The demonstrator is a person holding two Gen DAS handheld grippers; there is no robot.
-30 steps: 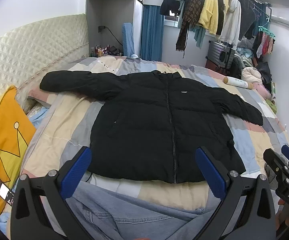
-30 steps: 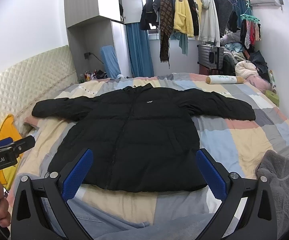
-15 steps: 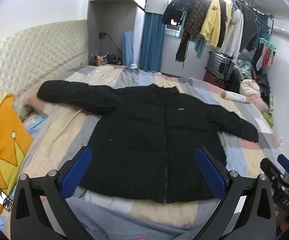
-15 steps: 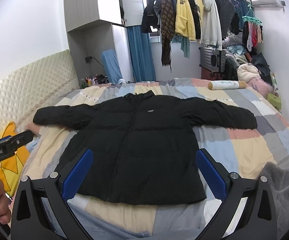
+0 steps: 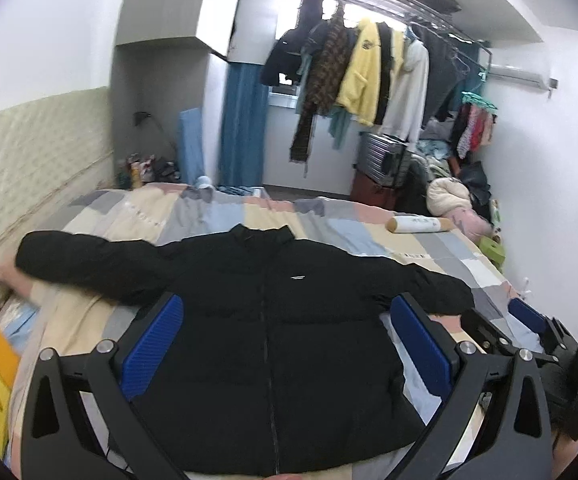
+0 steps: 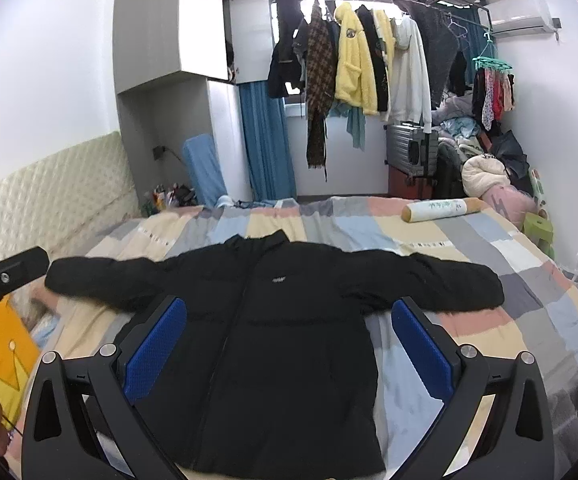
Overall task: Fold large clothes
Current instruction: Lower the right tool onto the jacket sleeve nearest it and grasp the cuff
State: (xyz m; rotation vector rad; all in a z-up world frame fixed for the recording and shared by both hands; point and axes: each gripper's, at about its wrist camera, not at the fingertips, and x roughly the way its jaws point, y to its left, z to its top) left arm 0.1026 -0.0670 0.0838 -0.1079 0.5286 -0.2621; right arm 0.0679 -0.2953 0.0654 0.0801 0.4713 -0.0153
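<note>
A black puffer jacket point(image 6: 273, 344) lies face up and zipped on a patchwork bedspread point(image 6: 469, 240), both sleeves stretched out to the sides, collar toward the far end of the bed. Over the past second both cameras have tipped upward and risen: more of the wall, the rack of hanging clothes point(image 6: 369, 60) and the ceiling now fill the upper frame, and the hem of the jacket has slid down to the bottom edge, with the denim that lay below it a second ago gone from sight. The left gripper point(image 5: 287, 354) hangs over the jacket's lower front with its blue pads spread wide and nothing between them; the right gripper point(image 6: 289, 354) is likewise wide apart and empty, poised above the hem. In the left camera, the right gripper shows at the far right edge, near the right cuff. Neither tool touches the fabric. The jacket itself has not shifted, so no fold has been started; the change reads as the person stepping back or straightening to size up the garment. The likely first move is to take a sleeve and bring it across the chest. A rolled cylinder point(image 6: 443, 209) rests near the far right edge of the bed, well apart from the jacket.
</note>
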